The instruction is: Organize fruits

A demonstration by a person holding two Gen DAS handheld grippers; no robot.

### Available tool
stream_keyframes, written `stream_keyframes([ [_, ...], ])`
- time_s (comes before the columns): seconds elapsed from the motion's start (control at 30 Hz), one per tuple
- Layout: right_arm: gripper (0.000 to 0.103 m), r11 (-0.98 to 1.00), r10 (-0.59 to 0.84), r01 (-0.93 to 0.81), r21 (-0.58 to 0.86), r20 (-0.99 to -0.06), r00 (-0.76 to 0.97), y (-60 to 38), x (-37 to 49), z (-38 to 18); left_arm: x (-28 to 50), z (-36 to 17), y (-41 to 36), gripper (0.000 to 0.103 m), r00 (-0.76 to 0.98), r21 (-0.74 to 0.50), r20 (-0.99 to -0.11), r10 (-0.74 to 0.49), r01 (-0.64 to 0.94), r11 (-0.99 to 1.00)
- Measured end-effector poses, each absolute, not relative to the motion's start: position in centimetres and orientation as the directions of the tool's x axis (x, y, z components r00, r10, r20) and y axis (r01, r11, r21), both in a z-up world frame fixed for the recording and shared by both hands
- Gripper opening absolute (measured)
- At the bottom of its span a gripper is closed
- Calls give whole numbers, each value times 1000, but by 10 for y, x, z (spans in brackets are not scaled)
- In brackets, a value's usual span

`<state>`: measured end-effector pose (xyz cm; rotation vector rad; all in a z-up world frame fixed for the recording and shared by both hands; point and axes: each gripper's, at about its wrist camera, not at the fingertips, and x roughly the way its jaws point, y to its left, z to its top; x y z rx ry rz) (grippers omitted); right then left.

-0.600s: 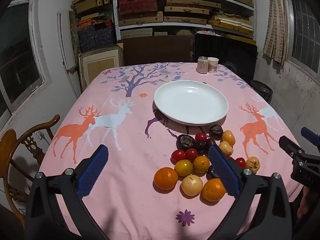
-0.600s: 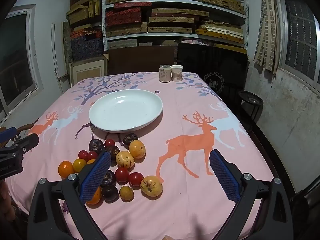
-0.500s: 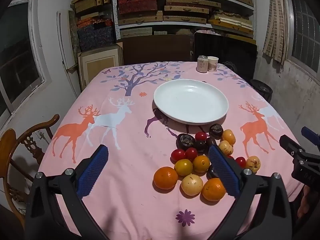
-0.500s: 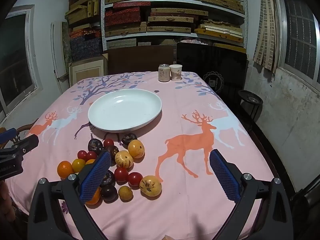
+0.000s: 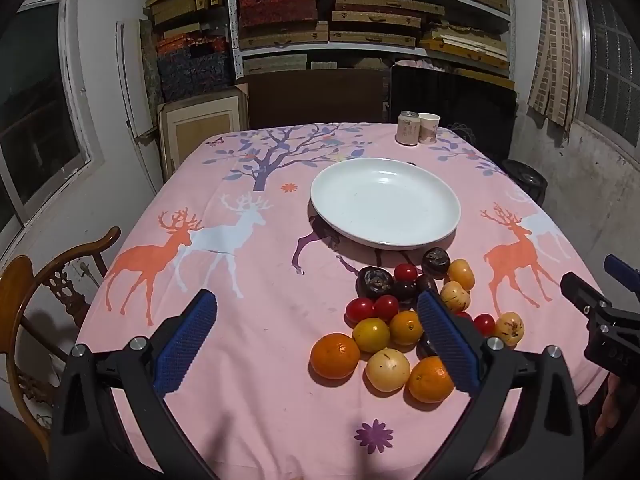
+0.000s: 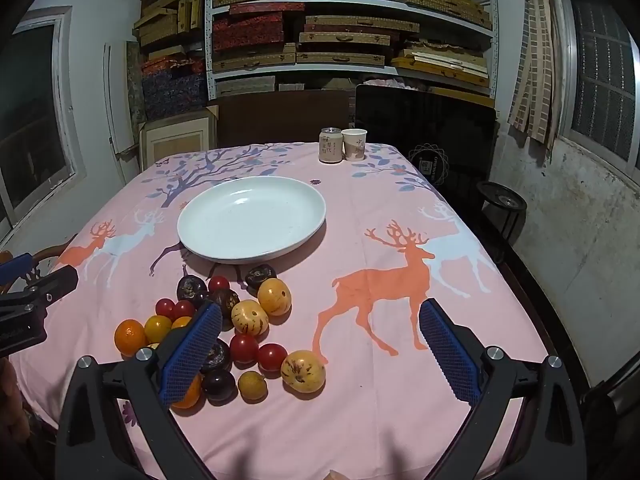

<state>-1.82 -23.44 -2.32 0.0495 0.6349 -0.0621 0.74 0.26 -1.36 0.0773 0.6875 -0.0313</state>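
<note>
A pile of small fruits lies on the pink deer tablecloth in front of an empty white plate. It holds oranges, yellow fruits, red cherry tomatoes and dark purple fruits. My left gripper is open and empty, above the table's near edge, its right finger over the pile. My right gripper is open and empty, its left finger over the pile's near side.
A drink can and a paper cup stand at the table's far edge. A wooden chair stands at the left. Shelves of boxes line the back wall. A dark stool stands at the right.
Both views have shifted very slightly; the fruits and plate have not moved and both grippers stay open.
</note>
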Motion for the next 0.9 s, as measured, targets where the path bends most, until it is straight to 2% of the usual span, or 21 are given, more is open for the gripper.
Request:
stream_keyframes([
  [0.9,99,998,-37,64,24,-592,805,-231,-21,-22,4,-8,7,99,771,50,-636,-9,53,997],
])
